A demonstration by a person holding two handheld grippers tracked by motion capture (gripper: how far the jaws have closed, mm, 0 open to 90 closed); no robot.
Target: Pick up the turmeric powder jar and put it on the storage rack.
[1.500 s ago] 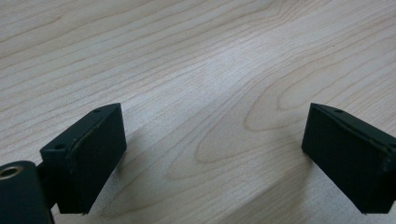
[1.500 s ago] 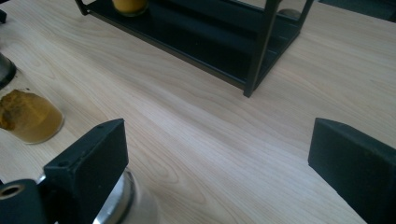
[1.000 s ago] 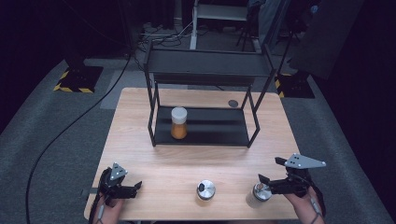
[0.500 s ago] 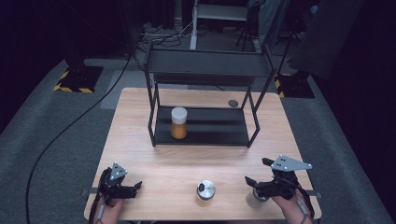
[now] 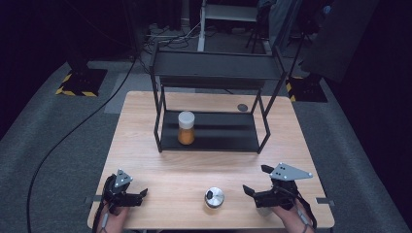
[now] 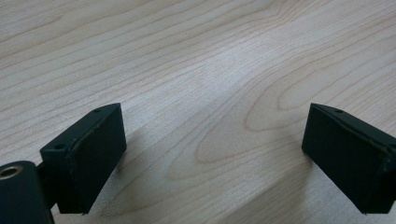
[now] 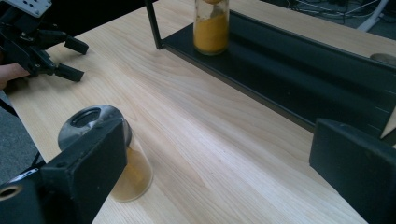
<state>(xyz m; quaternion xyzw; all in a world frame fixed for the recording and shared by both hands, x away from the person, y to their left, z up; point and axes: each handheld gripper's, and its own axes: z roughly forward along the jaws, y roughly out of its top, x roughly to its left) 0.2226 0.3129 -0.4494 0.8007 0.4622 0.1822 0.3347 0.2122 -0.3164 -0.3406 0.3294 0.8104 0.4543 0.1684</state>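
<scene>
Right hand-held gripper (image 5: 253, 192) agape beside silver-capped jar (image 5: 214, 197), orange-brown contents.

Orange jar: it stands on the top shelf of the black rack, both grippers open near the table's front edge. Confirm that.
Not quite. The orange jar stands on the black rack's bottom shelf, as the high view shows. The left gripper and right gripper are open near the front edge.

pale wood-grain table (image 5: 194, 170), black shelf (image 5: 214, 131), orange jar (image 5: 186, 128)

shelf jar (image 7: 211, 25) top cropped, forearms cut off
</scene>
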